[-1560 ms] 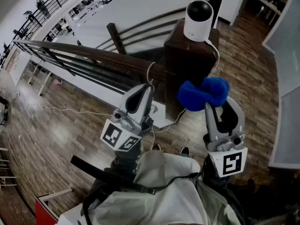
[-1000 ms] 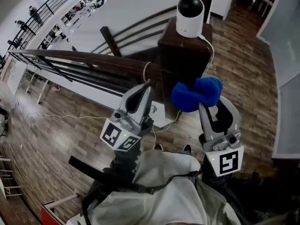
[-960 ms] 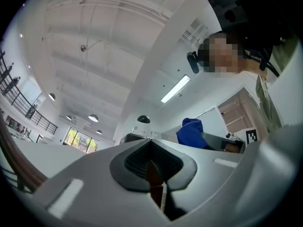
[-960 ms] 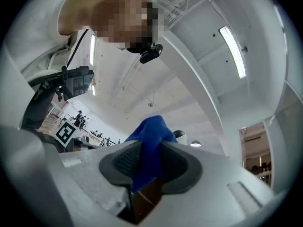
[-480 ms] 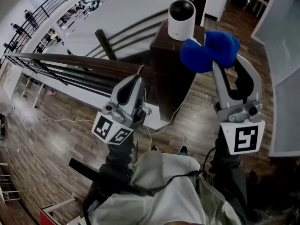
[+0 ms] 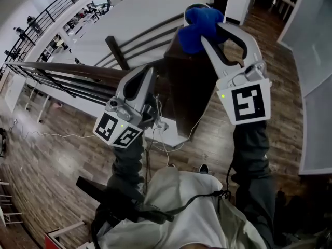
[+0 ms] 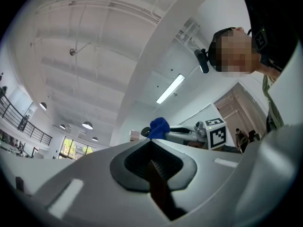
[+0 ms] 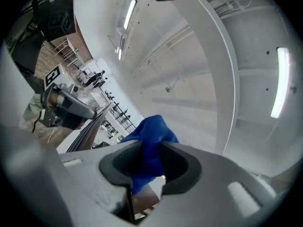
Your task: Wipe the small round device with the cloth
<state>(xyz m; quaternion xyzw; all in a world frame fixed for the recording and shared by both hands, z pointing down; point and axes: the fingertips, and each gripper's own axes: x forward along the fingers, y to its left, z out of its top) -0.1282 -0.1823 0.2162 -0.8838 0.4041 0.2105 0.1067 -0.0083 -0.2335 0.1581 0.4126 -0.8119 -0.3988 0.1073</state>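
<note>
My right gripper (image 6: 205, 32) is shut on a bunched blue cloth (image 6: 199, 25). It holds the cloth up against the small round device on top of the dark wooden post (image 6: 181, 82). The cloth hides almost all of the device in the head view. In the right gripper view the cloth (image 8: 150, 148) fills the gap between the jaws. My left gripper (image 6: 147, 72) is shut and empty, lower and to the left, beside the post. In the left gripper view the cloth (image 7: 159, 126) and the right gripper's marker cube (image 7: 215, 132) show ahead.
A dark handrail with black bars (image 6: 67, 71) runs left from the post over a drop to a lower floor. A white cable (image 6: 158, 123) hangs down beside the post. Wood flooring (image 6: 41, 154) lies below, and a white wall panel (image 6: 316, 139) stands at the right.
My right gripper has risen and moved forward with the cloth, from below the post's top to the device, which it now covers. The left gripper has risen a little.
</note>
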